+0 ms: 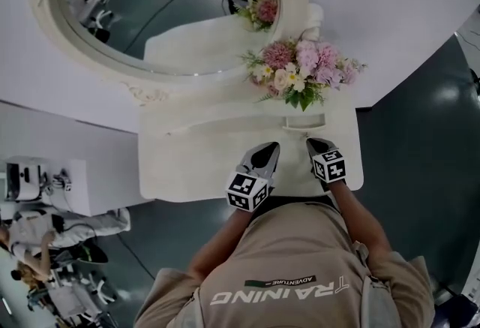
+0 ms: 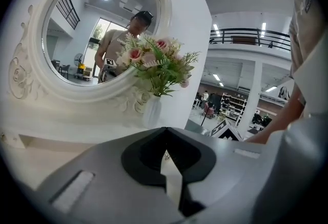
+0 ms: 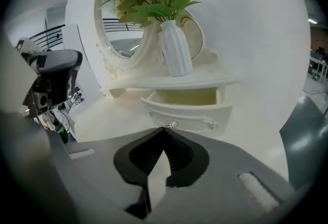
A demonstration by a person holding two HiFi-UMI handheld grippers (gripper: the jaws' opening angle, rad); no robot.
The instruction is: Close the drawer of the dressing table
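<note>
The white dressing table (image 1: 195,161) carries a small drawer (image 1: 304,122) under its raised shelf, and the drawer stands pulled open. In the right gripper view the open drawer (image 3: 187,107) shows a pale, bare inside and two ring handles on its front. My right gripper (image 3: 165,130) is shut and holds nothing, its tip just short of the left ring handle (image 3: 171,125). In the head view the right gripper (image 1: 321,145) points at the drawer front. My left gripper (image 1: 268,150) hovers over the tabletop to its left, shut and holding nothing (image 2: 164,129).
A white vase of pink flowers (image 1: 300,71) stands on the shelf right above the drawer. The oval mirror (image 1: 150,4) rises behind. A white cabinet with equipment (image 1: 75,184) and a seated person (image 1: 45,233) are at the left. Dark floor (image 1: 420,169) lies at the right.
</note>
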